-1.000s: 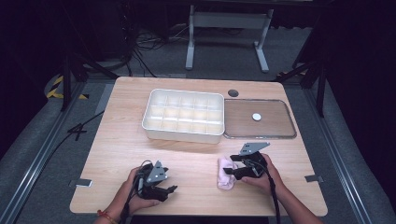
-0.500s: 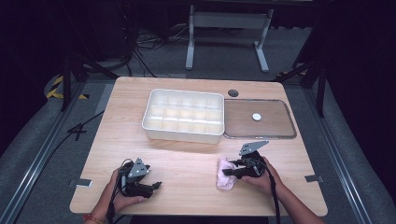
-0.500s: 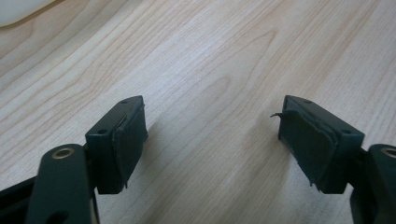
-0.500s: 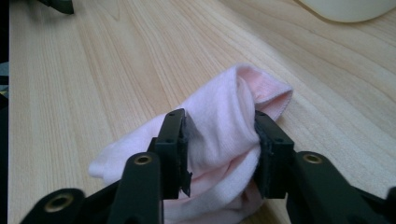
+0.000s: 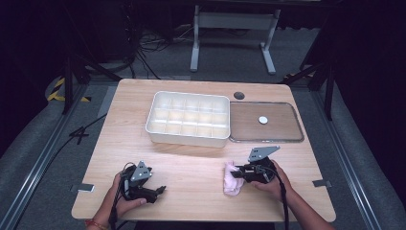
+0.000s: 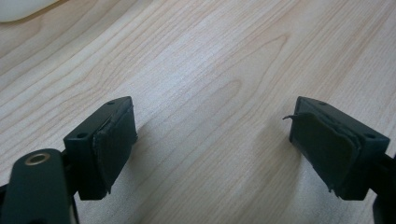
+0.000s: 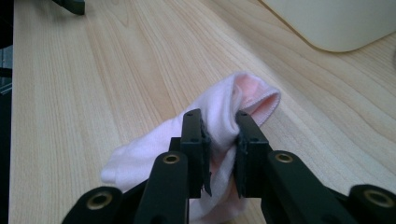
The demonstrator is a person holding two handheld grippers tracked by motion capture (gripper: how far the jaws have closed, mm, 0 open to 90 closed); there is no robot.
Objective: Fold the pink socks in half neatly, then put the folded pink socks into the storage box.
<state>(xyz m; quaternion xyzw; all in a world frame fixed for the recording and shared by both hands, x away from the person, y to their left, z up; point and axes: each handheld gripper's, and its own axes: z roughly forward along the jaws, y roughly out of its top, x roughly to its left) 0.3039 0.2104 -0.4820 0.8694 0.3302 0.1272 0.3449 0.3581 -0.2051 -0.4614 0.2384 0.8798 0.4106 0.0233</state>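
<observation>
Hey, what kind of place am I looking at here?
Probably a lab or studio set up for recording handling tasks: a lone wooden table on grey carpet, dark surroundings with loose cables, and a metal stand behind.

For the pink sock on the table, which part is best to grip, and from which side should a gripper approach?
Probably the bunched fold near the open cuff of the pink sock, approached low along the table from the sock's right. The cloth rises into a ridge there, thin enough to pinch. The right gripper, whose jaws have just been closing, is already clamped on this ridge.

A lab: bare wooden table (image 5: pixel 191 191), floor cables (image 5: pixel 143 67), metal stand (image 5: pixel 234 28).
</observation>
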